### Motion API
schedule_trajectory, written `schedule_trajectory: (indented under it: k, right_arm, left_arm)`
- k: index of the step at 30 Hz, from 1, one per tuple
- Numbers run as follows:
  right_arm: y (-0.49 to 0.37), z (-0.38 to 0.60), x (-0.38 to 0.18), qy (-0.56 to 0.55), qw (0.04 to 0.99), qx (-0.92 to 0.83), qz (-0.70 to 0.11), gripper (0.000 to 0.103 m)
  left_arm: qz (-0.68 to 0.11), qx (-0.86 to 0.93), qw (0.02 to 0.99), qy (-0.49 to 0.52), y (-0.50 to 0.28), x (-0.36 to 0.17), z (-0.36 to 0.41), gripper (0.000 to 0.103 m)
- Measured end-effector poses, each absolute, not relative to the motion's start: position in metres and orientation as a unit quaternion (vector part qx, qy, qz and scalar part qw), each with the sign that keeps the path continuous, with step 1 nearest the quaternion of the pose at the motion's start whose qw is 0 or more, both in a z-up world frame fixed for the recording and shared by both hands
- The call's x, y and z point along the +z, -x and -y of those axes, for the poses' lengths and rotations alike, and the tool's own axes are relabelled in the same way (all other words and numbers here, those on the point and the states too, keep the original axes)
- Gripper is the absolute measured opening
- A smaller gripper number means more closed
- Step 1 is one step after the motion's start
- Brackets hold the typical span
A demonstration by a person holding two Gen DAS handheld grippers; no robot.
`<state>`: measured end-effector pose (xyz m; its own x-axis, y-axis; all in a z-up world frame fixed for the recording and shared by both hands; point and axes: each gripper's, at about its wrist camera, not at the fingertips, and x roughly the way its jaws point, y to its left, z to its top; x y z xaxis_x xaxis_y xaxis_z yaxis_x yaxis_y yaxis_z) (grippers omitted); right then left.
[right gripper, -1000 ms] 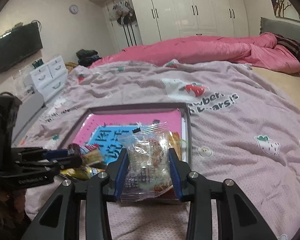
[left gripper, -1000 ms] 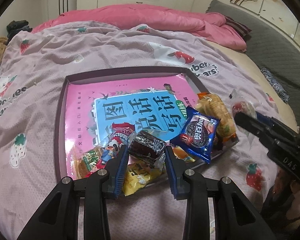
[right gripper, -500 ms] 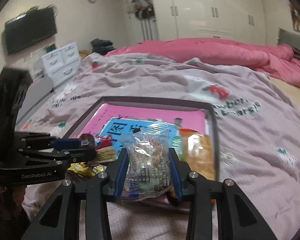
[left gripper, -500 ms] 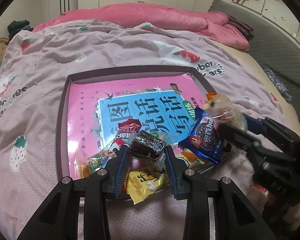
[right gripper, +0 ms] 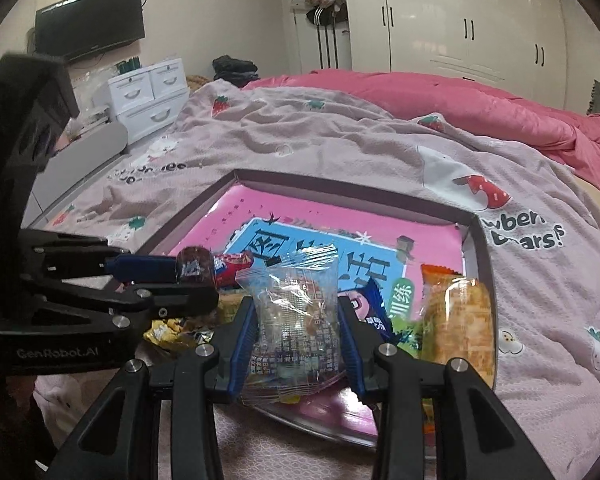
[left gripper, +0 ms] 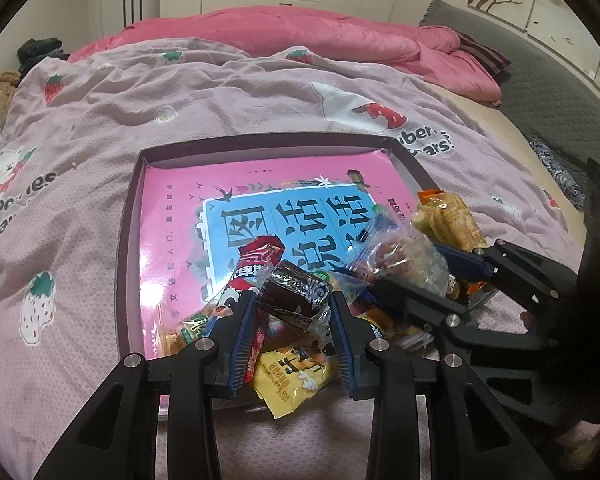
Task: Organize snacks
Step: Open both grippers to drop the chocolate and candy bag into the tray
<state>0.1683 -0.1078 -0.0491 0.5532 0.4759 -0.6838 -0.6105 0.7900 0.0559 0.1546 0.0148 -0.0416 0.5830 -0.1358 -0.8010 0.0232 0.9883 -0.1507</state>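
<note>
A shallow dark-rimmed tray (left gripper: 129, 240) lies on the bed with a pink and blue book cover (left gripper: 180, 216) inside it. Several snack packets are piled at its near edge. My left gripper (left gripper: 294, 300) is shut on a dark brown wrapped cake (left gripper: 296, 289), held just above a red packet (left gripper: 256, 260) and a yellow packet (left gripper: 288, 376). My right gripper (right gripper: 298, 312) is shut on a clear bag of mixed sweets (right gripper: 296, 320) over the tray's near right part; in the left wrist view that bag (left gripper: 404, 256) sits beside the left gripper. An orange cracker packet (right gripper: 458, 316) lies by the tray's right rim (right gripper: 486, 280).
The tray rests on a lilac quilt with strawberry prints (left gripper: 100, 120). A pink duvet (left gripper: 300, 36) is bunched at the far side. White drawers (right gripper: 148, 96) and a wall television (right gripper: 90, 20) stand left of the bed, wardrobes (right gripper: 460, 20) behind it.
My right gripper has carried the clear bag leftwards and a little down, from the tray's right edge in over the snack pile, rolling slightly. The left gripper has stayed put with the cake.
</note>
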Motion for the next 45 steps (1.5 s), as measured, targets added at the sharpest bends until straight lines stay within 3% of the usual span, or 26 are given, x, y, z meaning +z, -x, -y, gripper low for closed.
schedule_trajectory:
  k: [10, 20, 30, 45]
  right_arm:
    - [-0.169, 0.107, -0.05, 0.098, 0.878, 0.304, -0.356, 0.041]
    - [-0.165, 0.116, -0.04, 0.095, 0.887, 0.292, -0.346, 0.051]
    - [-0.16, 0.126, -0.029, 0.085, 0.897, 0.279, -0.333, 0.053]
    - [-0.144, 0.157, 0.006, 0.035, 0.928, 0.23, -0.29, 0.071]
  left_arm:
    - [-0.454, -0.046, 0.888, 0.065, -0.155, -0.041, -0.016, 0.039]
    - [-0.447, -0.052, 0.889, 0.077, -0.151, -0.036, -0.017, 0.04]
    - [-0.44, -0.05, 0.894, 0.076, -0.145, -0.027, -0.016, 0.047]
    - [-0.423, -0.04, 0.902, 0.073, -0.13, -0.006, -0.014, 0.057]
